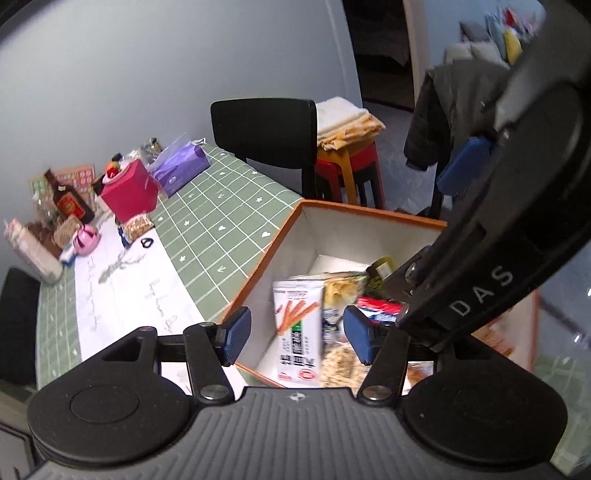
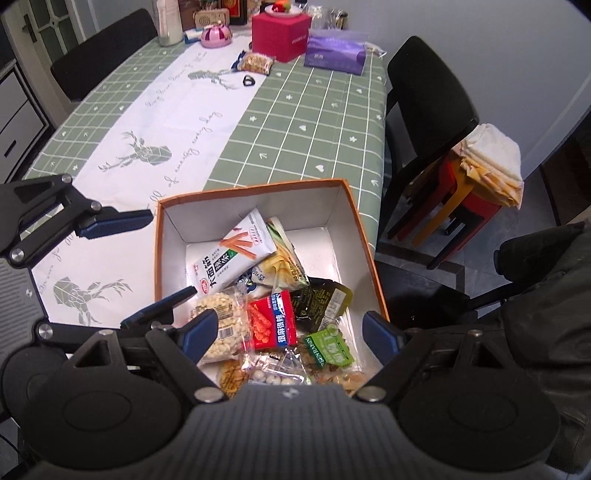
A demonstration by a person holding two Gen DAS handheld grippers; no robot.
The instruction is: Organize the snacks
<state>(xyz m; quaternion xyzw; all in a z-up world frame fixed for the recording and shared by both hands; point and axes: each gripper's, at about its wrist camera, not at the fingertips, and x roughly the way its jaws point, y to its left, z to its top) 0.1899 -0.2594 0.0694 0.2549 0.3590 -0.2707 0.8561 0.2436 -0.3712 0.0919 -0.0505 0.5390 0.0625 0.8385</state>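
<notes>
Both grippers hang over the box (image 2: pixel 364 236) at the near right corner of the table (image 2: pixel 303 122), and both are released. The right gripper (image 2: pixel 291 334) has its jaws wide above the packets with nothing between them; the left gripper (image 1: pixel 295 332) is parted too, pads clear of everything.

In the box the snacks lie heaped at the near end: a nut bag (image 2: pixel 221 328), a red packet (image 2: pixel 271 319), a green packet (image 2: pixel 325 349), a dark pouch (image 2: pixel 321 299), then the long white stick pack (image 2: pixel 236 258) slanting toward the far wall.

These look light, crinkly and slick (film wrappers), the contents likely brittle, so a pinch on a sealed end seam seems safer than squeezing the middle.

Farther off, one loose packet (image 2: pixel 255 62) sits near the table's far end, just before the red carton (image 2: pixel 280 33) and the tissue pack (image 2: pixel 332 51).
</notes>
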